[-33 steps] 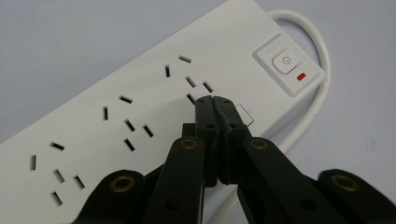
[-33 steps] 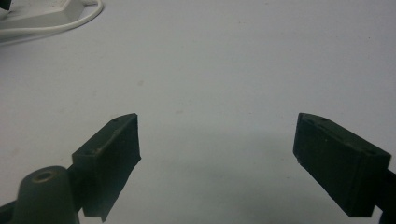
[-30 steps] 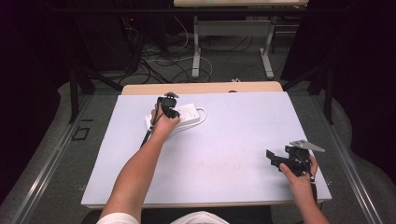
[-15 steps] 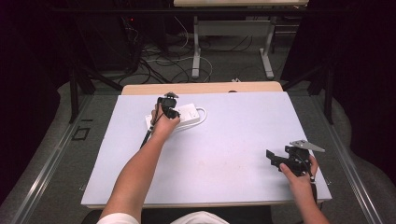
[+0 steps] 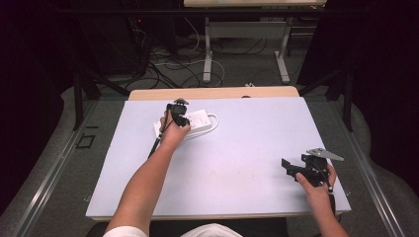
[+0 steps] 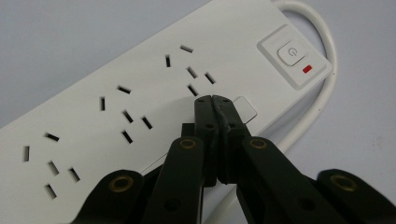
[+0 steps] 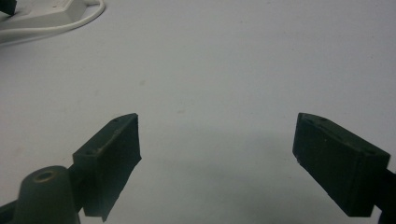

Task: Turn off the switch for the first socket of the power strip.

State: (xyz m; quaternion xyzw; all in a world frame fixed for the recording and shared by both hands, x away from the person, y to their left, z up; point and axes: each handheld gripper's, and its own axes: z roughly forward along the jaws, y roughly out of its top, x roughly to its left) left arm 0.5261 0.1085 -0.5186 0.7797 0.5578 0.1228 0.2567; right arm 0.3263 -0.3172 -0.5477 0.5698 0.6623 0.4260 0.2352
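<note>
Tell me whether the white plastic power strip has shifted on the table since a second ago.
No. The white plastic power strip lies at the same spot near the table's far wooden edge.

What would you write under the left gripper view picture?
Shut claw rests its tips on a white power strip near the power button.

The left forearm stretches forward and slightly right, its left gripper pointing down with both jaws pressed tightly together. The right gripper sits low near the person, aimed leftward, its jaws standing wide apart with nothing between them.
</note>
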